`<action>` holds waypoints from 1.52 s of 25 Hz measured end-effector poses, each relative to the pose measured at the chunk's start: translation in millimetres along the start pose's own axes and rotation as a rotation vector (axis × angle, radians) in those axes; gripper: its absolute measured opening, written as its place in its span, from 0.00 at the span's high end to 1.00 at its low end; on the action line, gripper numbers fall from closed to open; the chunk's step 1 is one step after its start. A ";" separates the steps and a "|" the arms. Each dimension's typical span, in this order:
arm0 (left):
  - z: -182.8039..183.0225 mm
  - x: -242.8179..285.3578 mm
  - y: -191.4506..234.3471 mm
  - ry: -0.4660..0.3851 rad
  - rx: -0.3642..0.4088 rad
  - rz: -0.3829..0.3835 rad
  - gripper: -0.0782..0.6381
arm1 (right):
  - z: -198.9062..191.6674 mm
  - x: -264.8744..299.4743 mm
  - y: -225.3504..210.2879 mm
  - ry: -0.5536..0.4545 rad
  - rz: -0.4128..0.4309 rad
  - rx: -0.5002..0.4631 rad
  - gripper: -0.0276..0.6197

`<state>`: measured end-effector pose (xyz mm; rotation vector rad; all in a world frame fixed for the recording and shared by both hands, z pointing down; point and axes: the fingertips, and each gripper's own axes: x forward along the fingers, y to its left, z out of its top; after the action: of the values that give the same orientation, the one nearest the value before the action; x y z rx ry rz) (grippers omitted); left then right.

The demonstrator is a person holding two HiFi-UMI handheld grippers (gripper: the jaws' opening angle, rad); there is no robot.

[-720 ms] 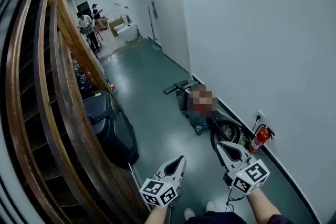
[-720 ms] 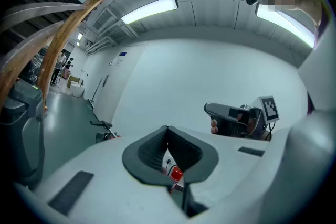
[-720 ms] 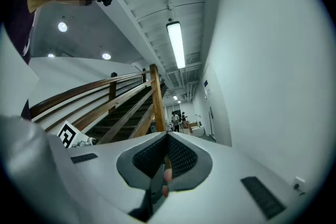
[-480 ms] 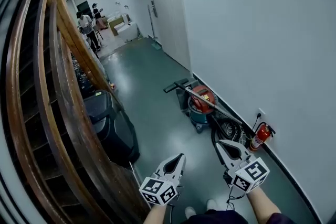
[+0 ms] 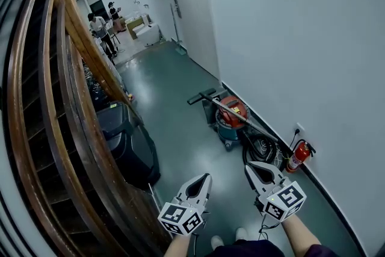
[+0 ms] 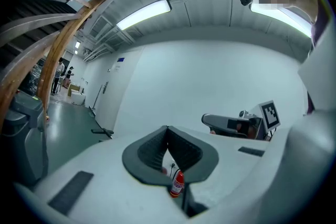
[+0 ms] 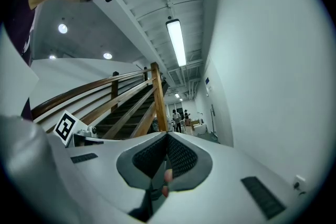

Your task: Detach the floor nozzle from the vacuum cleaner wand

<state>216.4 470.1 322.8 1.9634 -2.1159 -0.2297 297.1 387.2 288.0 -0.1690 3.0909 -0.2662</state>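
Observation:
The vacuum cleaner, a red and teal canister, stands on the green floor by the right wall. Its metal wand slants over it, down to the dark floor nozzle on the floor at the far end. A black hose lies coiled just in front of it. My left gripper and right gripper are held side by side low in the head view, well short of the vacuum, both shut and empty. In the left gripper view the shut left gripper faces the wall; the nozzle shows small at left.
A red fire extinguisher stands against the white wall at right. A wooden stair railing fills the left, with a black bin at its foot. People stand at the corridor's far end.

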 end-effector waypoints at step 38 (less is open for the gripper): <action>23.0 159.6 123.4 0.083 0.083 -0.013 0.88 | -38.7 144.6 -128.0 0.081 -0.052 0.062 0.93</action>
<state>81.6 320.2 346.7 1.9965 -2.0920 -0.0620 165.2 252.4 344.5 -0.2434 3.1564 -0.3796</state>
